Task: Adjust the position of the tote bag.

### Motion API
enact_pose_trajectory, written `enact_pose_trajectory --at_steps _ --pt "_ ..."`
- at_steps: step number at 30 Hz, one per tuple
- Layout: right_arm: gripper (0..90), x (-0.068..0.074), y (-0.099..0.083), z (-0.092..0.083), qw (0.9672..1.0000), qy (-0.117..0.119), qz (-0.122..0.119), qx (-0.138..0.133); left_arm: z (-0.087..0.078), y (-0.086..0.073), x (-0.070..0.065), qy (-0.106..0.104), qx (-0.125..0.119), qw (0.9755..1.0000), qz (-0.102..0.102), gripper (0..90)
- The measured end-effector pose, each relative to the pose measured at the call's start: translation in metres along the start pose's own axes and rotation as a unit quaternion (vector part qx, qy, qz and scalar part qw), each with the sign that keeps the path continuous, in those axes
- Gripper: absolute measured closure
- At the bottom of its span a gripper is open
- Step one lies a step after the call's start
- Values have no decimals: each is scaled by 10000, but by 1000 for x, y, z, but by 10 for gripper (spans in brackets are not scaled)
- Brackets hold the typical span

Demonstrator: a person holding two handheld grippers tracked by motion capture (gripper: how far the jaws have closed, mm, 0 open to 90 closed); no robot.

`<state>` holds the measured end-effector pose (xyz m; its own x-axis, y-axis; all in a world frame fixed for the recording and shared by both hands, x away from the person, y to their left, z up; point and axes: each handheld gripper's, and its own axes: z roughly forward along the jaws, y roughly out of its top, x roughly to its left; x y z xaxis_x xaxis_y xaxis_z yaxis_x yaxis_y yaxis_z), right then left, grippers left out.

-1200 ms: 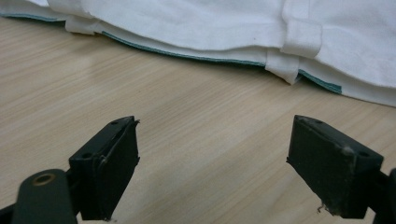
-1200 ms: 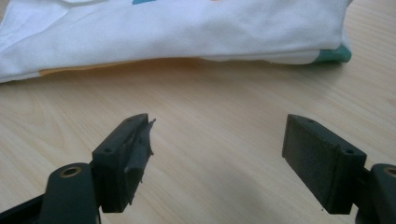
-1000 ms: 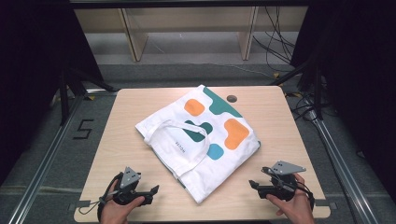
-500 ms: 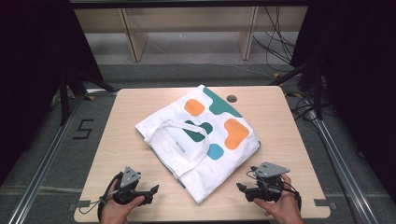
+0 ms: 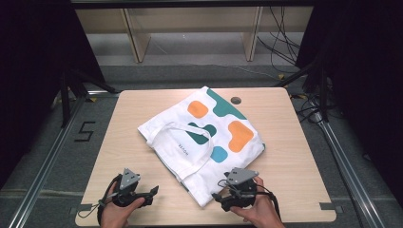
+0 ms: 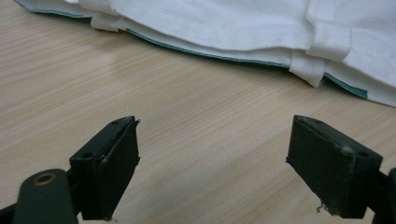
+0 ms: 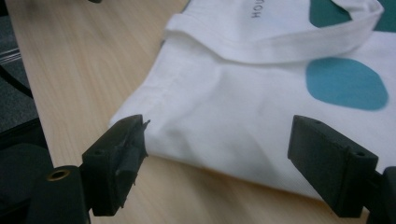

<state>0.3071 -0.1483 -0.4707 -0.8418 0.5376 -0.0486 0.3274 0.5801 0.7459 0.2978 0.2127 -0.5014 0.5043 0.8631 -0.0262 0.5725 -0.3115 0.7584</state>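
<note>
A white tote bag (image 5: 202, 137) with orange and teal shapes lies flat and turned at an angle in the middle of the pale wooden worktop (image 5: 294, 156), its looped handle (image 5: 183, 142) folded back over its lower left part. Your right gripper (image 5: 217, 197) sits at the lower centre of the high view, just beside the bag's nearest corner; its jaws have just been opening and now stand wide, with nothing pinched between them. In the right gripper view that corner (image 7: 140, 112) lies just ahead of the jaw on the left of the frame, with the bag's near hem running across between the two jaws and a teal patch (image 7: 348, 84) at the upper right. Your left gripper (image 5: 154, 191) rests at the lower left of the high view, released as well, its jaws spread over bare wood; in the left gripper view the bag's edge (image 6: 210, 53) with its thin teal seam crosses the top of the frame, well apart from the jaws. The step in hand looks like taking hold of that near corner — so slide the right gripper forward low along the worktop until the hem lies fully between the pads, then close. Aim to catch every layer, not just the top sheet — a shallow bite could slip off the cloth.
</note>
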Motion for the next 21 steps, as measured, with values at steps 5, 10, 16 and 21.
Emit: enact_pose_trajectory --at_steps 5,10,16,21 --pt "207 16 14 17 9998 141 -168 40 -4 0 4 91 18 10000 14 155" --pt "207 26 19 29 9993 233 -271 109 -4 -1 8 158 -13 9998 -141 155" --pt "224 37 24 47 9984 398 -385 137 -5 -1 10 173 -149 9992 -341 155" --pt "242 42 24 60 9985 188 -458 243 -5 -1 11 177 -126 9993 -319 155"
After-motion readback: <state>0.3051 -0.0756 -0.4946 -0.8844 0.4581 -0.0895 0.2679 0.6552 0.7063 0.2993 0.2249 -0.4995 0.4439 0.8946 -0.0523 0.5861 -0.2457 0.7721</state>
